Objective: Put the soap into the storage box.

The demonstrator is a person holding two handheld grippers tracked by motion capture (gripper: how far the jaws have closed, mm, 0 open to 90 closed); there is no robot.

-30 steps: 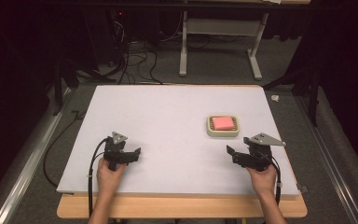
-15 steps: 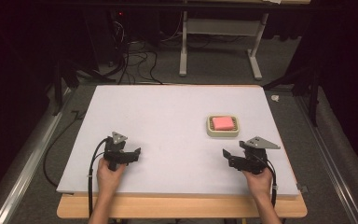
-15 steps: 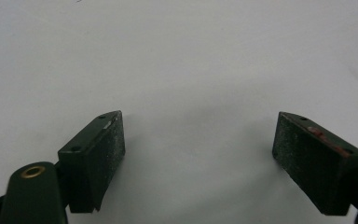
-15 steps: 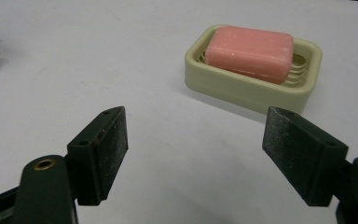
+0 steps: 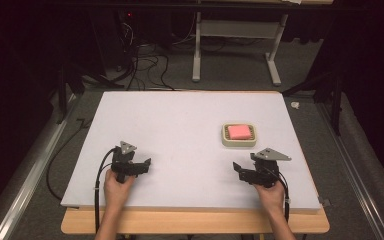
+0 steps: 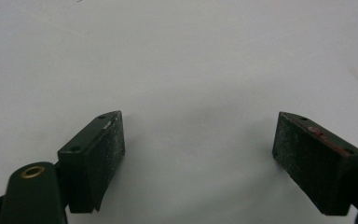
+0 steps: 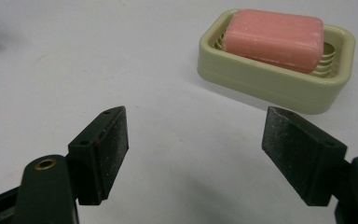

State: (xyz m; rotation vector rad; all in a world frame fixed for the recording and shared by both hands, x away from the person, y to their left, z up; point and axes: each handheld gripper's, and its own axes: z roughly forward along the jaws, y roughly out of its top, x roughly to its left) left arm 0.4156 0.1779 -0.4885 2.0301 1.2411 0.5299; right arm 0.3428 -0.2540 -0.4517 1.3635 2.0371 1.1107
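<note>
While the right gripper [image 7: 196,149] hangs open and empty, its jaws having just been narrowing, the pink soap bar [image 7: 272,39] sits loose in its pale green ribbed plastic dish [image 7: 279,86]. A narrow, off-centre pinch could skid the bar or tip the dish. Open and empty too, the left gripper [image 6: 198,156] rests well apart.

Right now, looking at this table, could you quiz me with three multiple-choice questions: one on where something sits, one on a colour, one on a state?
1. Where does the soap dish sit?
A. on the white table, beyond the right tool
B. beside the left tool
C. on the floor

2. What colour is the soap bar?
A. blue
B. pink
C. white

3. What do the right tool's jaws hold?
A. the soap bar
B. the dish
C. nothing; they stand apart over bare table

Answers: 1 A, the high view shows the dish ahead of the right tool. 2 B, the right gripper view shows a pink bar in a pale green dish. 3 C, only table surface lies between the pads, though the jaws have just been closing.
</note>
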